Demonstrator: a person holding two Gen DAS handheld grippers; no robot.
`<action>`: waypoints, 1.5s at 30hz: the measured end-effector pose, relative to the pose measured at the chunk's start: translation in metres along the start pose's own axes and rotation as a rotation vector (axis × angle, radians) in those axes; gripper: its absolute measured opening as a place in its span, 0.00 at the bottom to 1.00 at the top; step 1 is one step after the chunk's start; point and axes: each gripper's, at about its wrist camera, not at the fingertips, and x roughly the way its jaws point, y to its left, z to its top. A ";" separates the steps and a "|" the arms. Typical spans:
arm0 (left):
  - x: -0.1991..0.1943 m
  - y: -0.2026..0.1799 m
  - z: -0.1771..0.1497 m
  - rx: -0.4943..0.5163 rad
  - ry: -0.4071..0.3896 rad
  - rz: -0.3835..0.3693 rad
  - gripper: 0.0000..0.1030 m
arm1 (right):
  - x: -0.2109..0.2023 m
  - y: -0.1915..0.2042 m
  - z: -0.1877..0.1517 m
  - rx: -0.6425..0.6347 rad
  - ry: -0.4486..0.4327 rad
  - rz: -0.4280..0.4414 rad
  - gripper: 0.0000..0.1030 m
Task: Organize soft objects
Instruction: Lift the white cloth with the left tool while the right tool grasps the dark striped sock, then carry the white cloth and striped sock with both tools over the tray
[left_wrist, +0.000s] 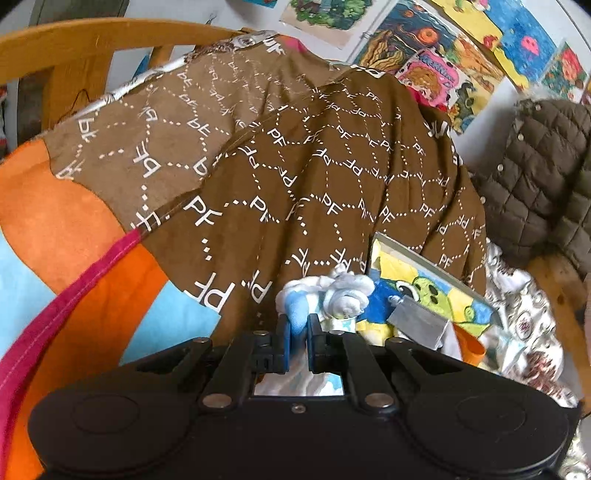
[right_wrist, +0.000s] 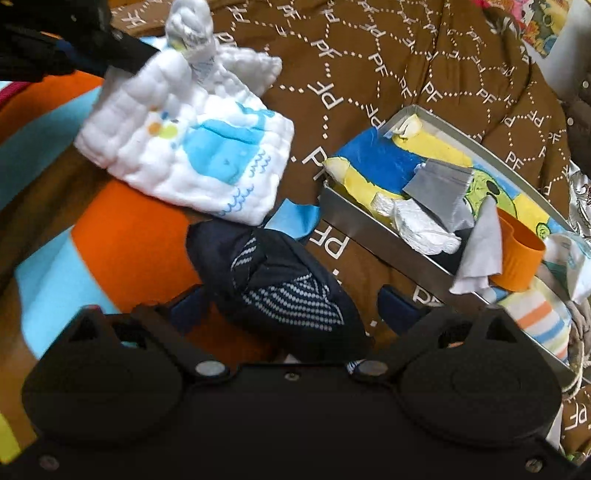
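Sorting looks partly done, judging by what already lies in the metal tray (right_wrist: 373, 236): a grey cloth (right_wrist: 441, 192), a crumpled white cloth (right_wrist: 417, 221), a pale grey cloth draped over its near wall (right_wrist: 480, 254), and an orange cup (right_wrist: 517, 254), all on top of a blue-and-yellow child's drawing that lines the bottom. A striped cloth in orange, blue and white (right_wrist: 543, 317) sits at the tray's near end. The tray rests on a brown blanket printed with "PF" (right_wrist: 424, 48), which partly covers an orange-and-blue blanket (right_wrist: 122, 236).

Two soft things are still outside the tray. The left gripper (left_wrist: 297, 328) has its jaws closed on a bunched part of the white muslin cloth with a blue whale print (right_wrist: 192, 147); in the right wrist view that cloth hangs from the left gripper, its lower edge near or on the blankets, well left of the tray. The dark navy sock bundle with dotted stripes (right_wrist: 280, 288) lies between the spread jaws of the right gripper (right_wrist: 291, 306), which stand wide on either side without pinching it; whether the pads touch it I cannot tell.

What seems left, then, is to carry the whale cloth over to the tray, to close on the sock bundle and move that too. The tray is fairly full at its near end, so the far end over the drawing looks like the freer spot. A quilted olive jacket (left_wrist: 546, 177) lies off to the right; whether it counts in the task is unclear.
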 end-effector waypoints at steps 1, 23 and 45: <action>0.001 0.001 0.001 -0.005 -0.001 0.000 0.08 | 0.004 0.001 0.003 0.004 0.007 0.002 0.81; 0.017 0.011 0.002 -0.004 -0.007 0.085 0.08 | -0.014 -0.017 -0.010 0.057 -0.053 0.025 0.03; -0.026 -0.056 0.011 0.230 -0.233 -0.031 0.06 | -0.110 -0.104 -0.003 0.123 -0.288 0.006 0.02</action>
